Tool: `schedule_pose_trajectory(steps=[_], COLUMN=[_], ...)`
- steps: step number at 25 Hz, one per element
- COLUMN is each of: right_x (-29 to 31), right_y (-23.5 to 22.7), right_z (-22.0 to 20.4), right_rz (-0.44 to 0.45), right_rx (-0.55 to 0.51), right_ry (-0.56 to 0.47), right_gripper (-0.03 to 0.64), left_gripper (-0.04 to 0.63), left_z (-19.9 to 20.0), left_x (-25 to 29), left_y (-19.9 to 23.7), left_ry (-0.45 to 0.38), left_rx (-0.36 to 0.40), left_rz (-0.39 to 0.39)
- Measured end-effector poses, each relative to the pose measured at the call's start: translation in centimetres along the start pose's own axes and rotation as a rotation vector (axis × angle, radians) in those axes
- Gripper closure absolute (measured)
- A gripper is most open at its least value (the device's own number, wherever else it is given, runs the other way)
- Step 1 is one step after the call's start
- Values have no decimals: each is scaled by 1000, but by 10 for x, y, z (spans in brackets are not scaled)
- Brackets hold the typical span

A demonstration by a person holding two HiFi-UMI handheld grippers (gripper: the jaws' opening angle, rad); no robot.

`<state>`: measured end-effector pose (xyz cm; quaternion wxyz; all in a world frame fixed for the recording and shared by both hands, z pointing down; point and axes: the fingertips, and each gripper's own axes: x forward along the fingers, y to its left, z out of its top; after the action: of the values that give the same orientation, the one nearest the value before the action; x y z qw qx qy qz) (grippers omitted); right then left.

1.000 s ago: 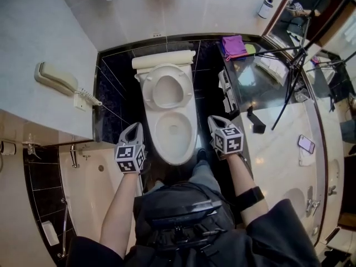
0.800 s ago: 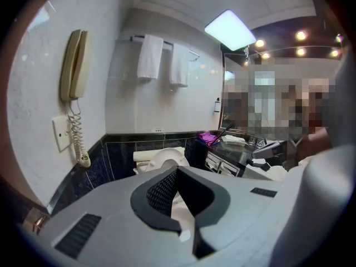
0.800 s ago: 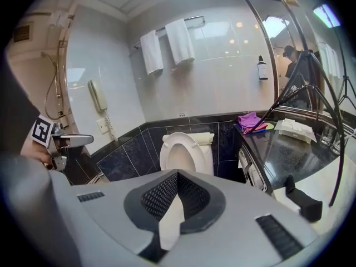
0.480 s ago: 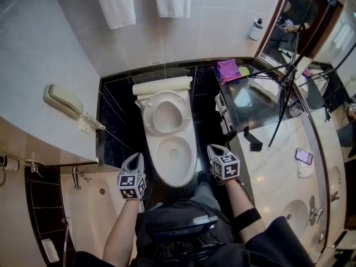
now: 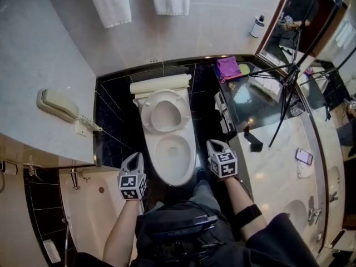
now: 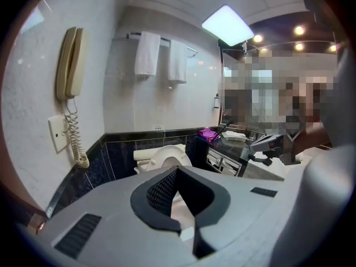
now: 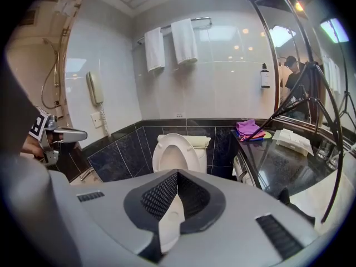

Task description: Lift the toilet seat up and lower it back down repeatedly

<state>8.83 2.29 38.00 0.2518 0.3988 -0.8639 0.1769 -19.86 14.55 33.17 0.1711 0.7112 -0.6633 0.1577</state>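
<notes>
The white toilet seat stands raised against the tank, with the open bowl in front of it. My left gripper hovers at the bowl's front left, jaws shut and empty, apart from the porcelain. At the bowl's front right, my right gripper is also shut on nothing. In the left gripper view the seat shows beyond the closed jaws of the left gripper. The right gripper view has the raised seat straight ahead of the right gripper.
A wall phone hangs on the left, above a bathtub. Two towels hang on the back wall. On the right, a dark counter holds a purple cloth; a tripod, a bottle and a smartphone are nearby.
The head view has tilted so more of the back wall and towels shows. Both grippers remain beside the bowl's front, and the seat stays raised.
</notes>
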Motion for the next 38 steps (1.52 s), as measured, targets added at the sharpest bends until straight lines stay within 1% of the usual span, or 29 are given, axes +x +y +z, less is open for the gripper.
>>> schedule_pose_trajectory(steps=[3,5,6,9,11,15,21,27,31,33,38], right_x=[12,23,30,50,66,105,175,243,289,309,346], right_y=[-2,-1,-2,-4,-6,-13,-24,-32,-38,-38,-35], right_z=[13,21,25,36,42,51,65,76,78,82,90], right_rz=[-18,-13,-8,8,21,49,82,86,107,120,139], right_rx=[-85,-143,-174,-256,-296,-358,-461,-580,-613,-635,-702], right_ry=[20,35,39,47,55,75,87,92,92,86,59], right_gripper=[595,563,560,517,452,407,394,380,380,380,382], left_gripper=[595,595,595,595,595,595,595,595,595,595,595], left_z=[-1,-3,-4,-5,-4,-3,-8,-26,-31,-33,-38], left_x=[10,18,22,35,46,71,116,163,190,202,225], left_y=[2,2,1,-1,-3,-4,-1,6,7,13,16], left_ry=[18,30,36,47,51,62,79,106,121,120,127], left_rx=[-2,-14,-19,-29,-32,-32,-12,-33,-43,-45,-52], left_rz=[13,21,25,33,37,49,64,72,74,89,110])
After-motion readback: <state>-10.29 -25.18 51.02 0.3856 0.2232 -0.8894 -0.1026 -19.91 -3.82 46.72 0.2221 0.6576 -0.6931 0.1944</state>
